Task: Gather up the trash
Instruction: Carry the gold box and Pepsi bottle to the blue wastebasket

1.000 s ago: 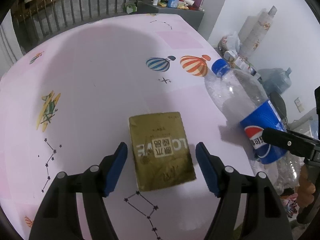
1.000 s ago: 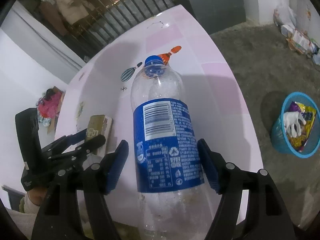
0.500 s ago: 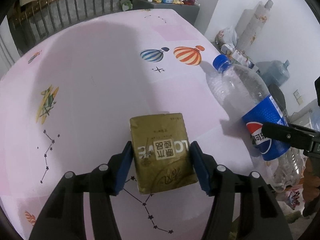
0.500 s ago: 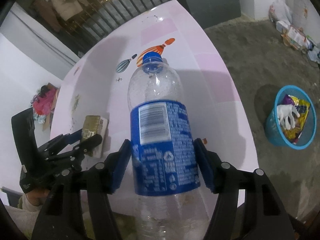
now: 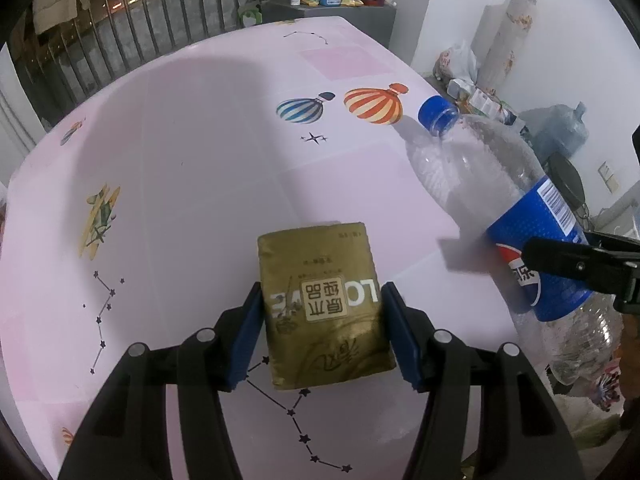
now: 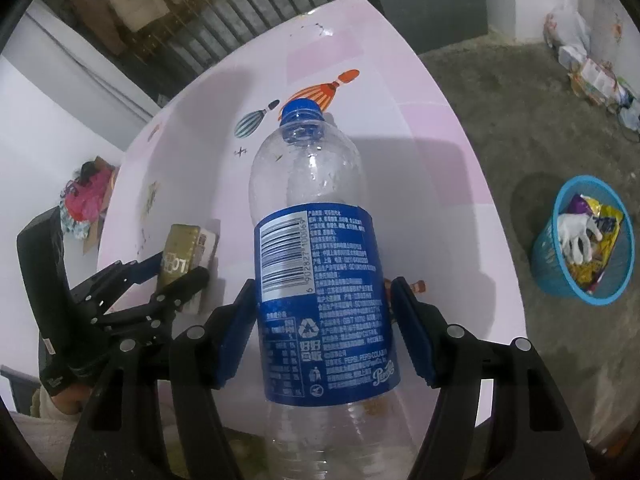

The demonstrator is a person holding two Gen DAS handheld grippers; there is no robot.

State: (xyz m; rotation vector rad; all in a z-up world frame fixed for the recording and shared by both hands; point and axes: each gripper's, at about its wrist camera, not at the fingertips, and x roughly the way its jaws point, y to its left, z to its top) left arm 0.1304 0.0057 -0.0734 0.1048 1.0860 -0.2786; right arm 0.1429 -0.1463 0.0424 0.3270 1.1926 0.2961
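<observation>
Left wrist view: left gripper [image 5: 323, 332] is clamping the gold pack [image 5: 323, 304], blue pads [image 5: 249, 340] pressing on both its sides, pack lying flat on the pink table [image 5: 180, 168]. At 3 o'clock from the pack the bottle [image 5: 500, 216] is lying on the table, blue cap [image 5: 437, 114] pointing to 11 o'clock. The right gripper's black finger [image 5: 576, 264] is crossing the bottle's blue label at the frame's 3 o'clock edge.

Right wrist view: right gripper [image 6: 323, 332] is straddling the bottle [image 6: 316, 264] at its label, jaws medium-wide; left pad looks touching, right pad [image 6: 410, 332] is sitting just beside the label, so a firm grip I cannot tell. Cap [image 6: 302, 112] is pointing to 12 o'clock. Left gripper [image 6: 176, 276] is at 9 o'clock, closed on the pack [image 6: 180, 248]. Blue bin [image 6: 584, 240] with wrappers is standing on the floor at 3 o'clock, well apart from the table [image 6: 420, 168].
</observation>
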